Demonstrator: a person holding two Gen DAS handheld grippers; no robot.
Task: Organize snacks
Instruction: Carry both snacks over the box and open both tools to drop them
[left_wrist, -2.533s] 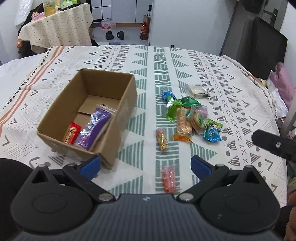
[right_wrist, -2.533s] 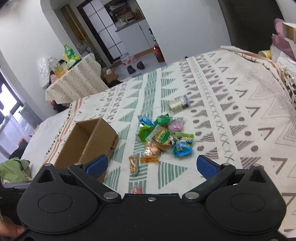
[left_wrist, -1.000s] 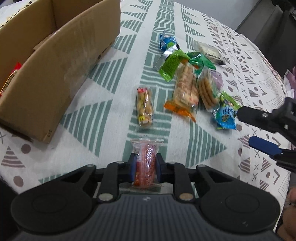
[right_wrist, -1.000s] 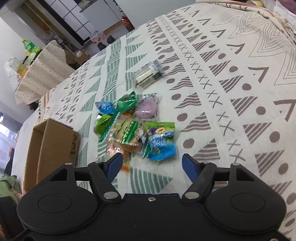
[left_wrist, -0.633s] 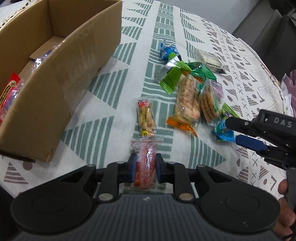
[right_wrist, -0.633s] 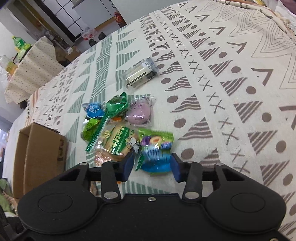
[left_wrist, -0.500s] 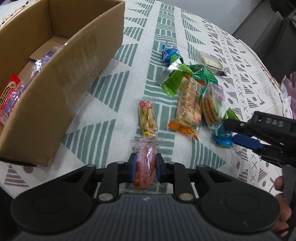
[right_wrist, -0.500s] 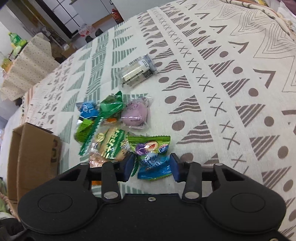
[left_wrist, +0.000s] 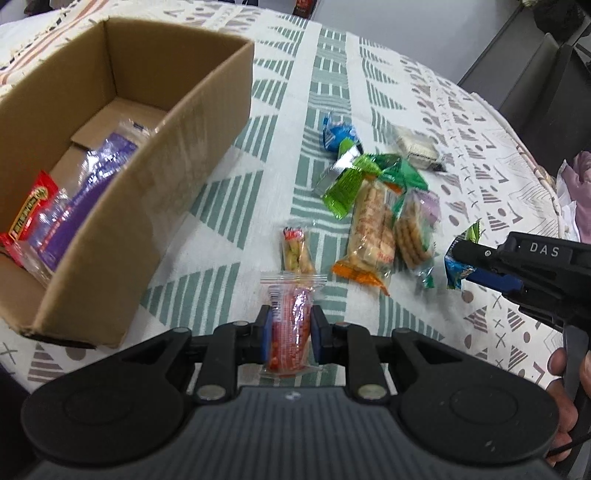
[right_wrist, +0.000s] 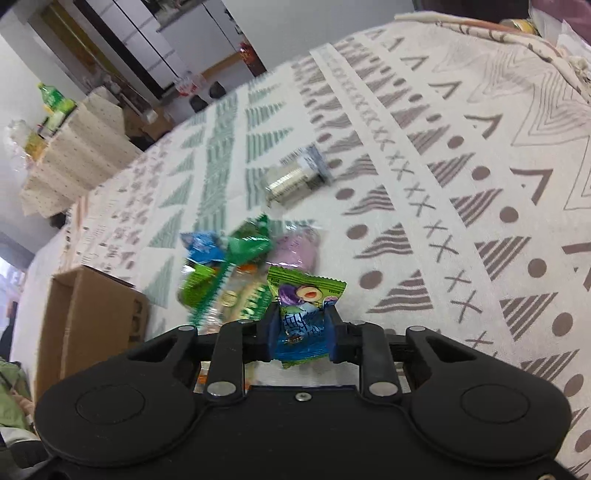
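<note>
Left wrist view alone shows left tool (left_wrist: 290, 328) grasping red packet (left_wrist: 289, 326); right tool (right_wrist: 301, 332) clamps blue-green packet (right_wrist: 303, 325)

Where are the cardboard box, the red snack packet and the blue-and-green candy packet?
cardboard box (left_wrist: 192, 177), left wrist view, on its outer side wall.
red snack packet (left_wrist: 290, 325), left wrist view, on its middle, between the pads.
blue-and-green candy packet (right_wrist: 303, 317), right wrist view, on its middle, between the pads.

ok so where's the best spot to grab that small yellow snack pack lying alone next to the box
Probably across the middle of the small yellow snack pack, pads on its two long sides. It lies flat and narrow, lengthwise away from the camera, clear of the pile, so come straight down from above.
</note>
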